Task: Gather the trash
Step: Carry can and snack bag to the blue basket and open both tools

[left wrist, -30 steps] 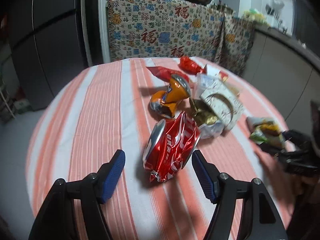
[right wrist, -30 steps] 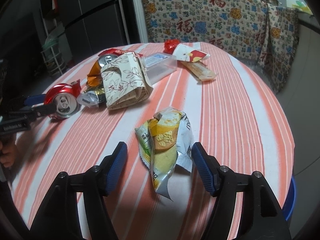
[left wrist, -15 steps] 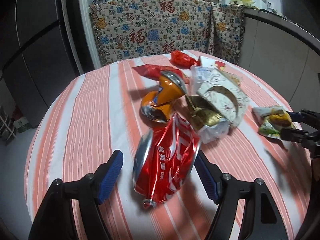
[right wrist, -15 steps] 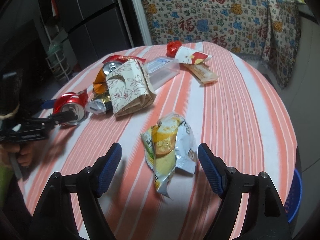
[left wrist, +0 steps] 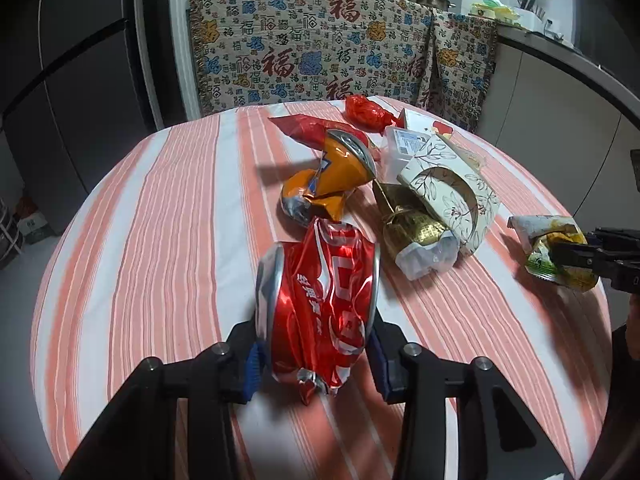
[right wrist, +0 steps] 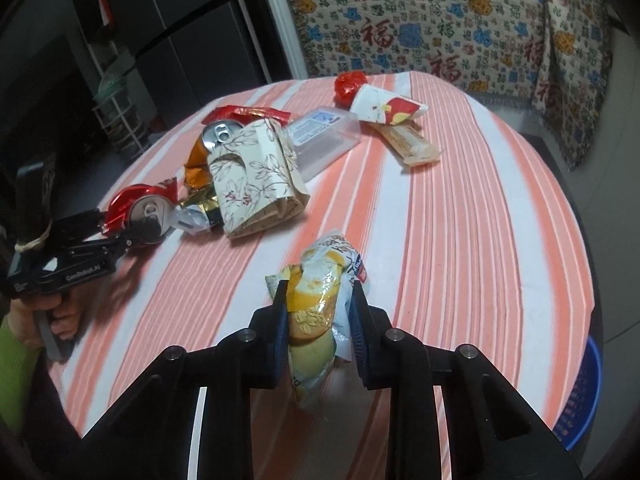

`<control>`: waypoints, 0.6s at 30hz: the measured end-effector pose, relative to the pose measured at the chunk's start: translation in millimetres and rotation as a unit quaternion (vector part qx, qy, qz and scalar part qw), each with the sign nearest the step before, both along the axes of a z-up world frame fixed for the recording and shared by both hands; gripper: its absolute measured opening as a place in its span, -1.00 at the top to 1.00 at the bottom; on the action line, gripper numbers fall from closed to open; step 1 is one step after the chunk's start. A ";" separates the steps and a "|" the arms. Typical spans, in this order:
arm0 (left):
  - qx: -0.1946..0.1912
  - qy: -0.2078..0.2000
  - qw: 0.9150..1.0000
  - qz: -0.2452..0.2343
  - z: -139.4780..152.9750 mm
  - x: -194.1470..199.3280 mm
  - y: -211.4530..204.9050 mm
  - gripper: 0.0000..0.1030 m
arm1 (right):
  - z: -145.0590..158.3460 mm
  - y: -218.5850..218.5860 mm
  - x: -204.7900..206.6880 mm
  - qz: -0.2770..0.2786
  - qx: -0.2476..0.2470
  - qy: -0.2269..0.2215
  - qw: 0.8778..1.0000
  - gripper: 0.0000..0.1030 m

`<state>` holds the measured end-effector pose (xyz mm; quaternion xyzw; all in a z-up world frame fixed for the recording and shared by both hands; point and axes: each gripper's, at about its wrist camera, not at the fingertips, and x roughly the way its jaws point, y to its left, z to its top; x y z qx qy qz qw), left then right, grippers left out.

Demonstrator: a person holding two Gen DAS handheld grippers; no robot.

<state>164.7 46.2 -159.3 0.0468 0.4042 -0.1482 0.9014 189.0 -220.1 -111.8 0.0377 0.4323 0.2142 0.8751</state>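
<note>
On the striped bench (left wrist: 168, 216), both tongs have just been closing on trash. The left tongs (left wrist: 316, 356) clench a crushed red can (left wrist: 320, 304), blue pads pressed to its sides, just before a crumpled orange can (left wrist: 324, 184) and a floral paper box (left wrist: 452, 188). The right tongs (right wrist: 320, 336) squeeze a yellow-and-white snack wrapper (right wrist: 320, 292) near the bench's front edge. A clear plastic tub (right wrist: 320, 136) and more wrappers lie farther back.
</note>
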 end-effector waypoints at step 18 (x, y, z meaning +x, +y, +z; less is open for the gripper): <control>-0.089 0.017 0.992 -0.085 53.9 -49.7 -147.4 0.16 | 34.7 -119.7 -25.6 -0.095 0.080 -0.010 0.992 0.48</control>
